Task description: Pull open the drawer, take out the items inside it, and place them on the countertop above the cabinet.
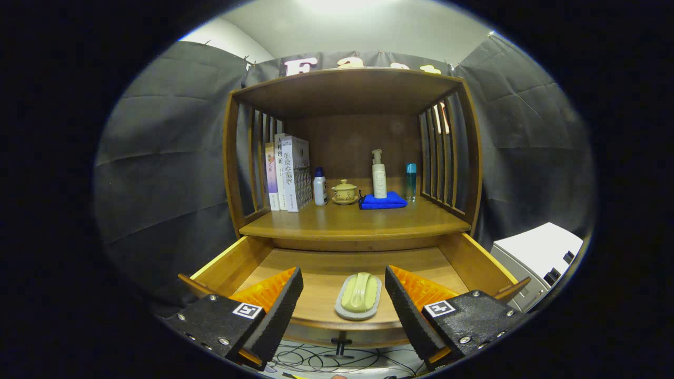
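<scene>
Drawer [337,263] pulled open below the wooden cabinet [347,95], its floor bare apart from one item. Lying near the drawer's front edge: a grey soap dish [358,302] carrying a pale yellow-green bar, lengthwise toward the cabinet's back. Gripper [343,295] held over the drawer front, fingers [281,310] spread wide — one to each side of the soap dish, the dish between them, neither finger touching it. Small knob [341,345] showing under the drawer front, with dark cables looped on the pale floor beneath.

Above the drawer, the worktop [347,223], already carrying a row of things toward the back. From the left: three upright books [287,173] against the slatted side; just beside them a white bottle with a blue cap [319,187]; then a yellowish lidded cup on a saucer [344,192]; then a folded blue cloth [383,200]. Behind the cloth, a tall white pump bottle [378,176]; right of it, near the right-hand slats, a slim blue-green bottle [410,181]. Off to the right of the cabinet, a white and grey appliance [537,258] — kind not clear.
</scene>
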{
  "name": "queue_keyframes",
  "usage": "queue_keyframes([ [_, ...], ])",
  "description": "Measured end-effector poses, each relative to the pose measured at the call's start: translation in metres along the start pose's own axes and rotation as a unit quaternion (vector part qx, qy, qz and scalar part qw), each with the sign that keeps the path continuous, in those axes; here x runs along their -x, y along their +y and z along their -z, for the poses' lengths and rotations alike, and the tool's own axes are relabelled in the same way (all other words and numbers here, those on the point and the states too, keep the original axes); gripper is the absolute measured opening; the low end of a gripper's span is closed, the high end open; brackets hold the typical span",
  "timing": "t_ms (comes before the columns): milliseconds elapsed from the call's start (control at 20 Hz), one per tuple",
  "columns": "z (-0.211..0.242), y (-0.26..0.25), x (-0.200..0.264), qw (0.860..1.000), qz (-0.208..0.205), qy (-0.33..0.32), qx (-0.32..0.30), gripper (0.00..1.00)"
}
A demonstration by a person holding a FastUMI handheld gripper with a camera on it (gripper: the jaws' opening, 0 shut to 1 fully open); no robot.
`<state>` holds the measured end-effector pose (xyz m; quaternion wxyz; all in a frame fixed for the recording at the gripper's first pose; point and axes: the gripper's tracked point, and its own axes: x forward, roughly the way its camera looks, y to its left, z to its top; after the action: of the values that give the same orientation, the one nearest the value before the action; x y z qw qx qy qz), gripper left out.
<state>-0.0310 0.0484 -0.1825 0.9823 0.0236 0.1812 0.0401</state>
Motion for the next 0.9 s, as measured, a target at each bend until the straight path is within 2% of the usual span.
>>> queue_keyframes([
  [350,0.014,0.01,-0.055,0.994,0.025,0.098,0.04,0.96],
  [600,0.043,0.002,-0.083,0.983,0.042,0.169,0.051,0.96],
  [900,0.064,-0.013,-0.105,0.972,0.067,0.221,0.049,0.95],
])
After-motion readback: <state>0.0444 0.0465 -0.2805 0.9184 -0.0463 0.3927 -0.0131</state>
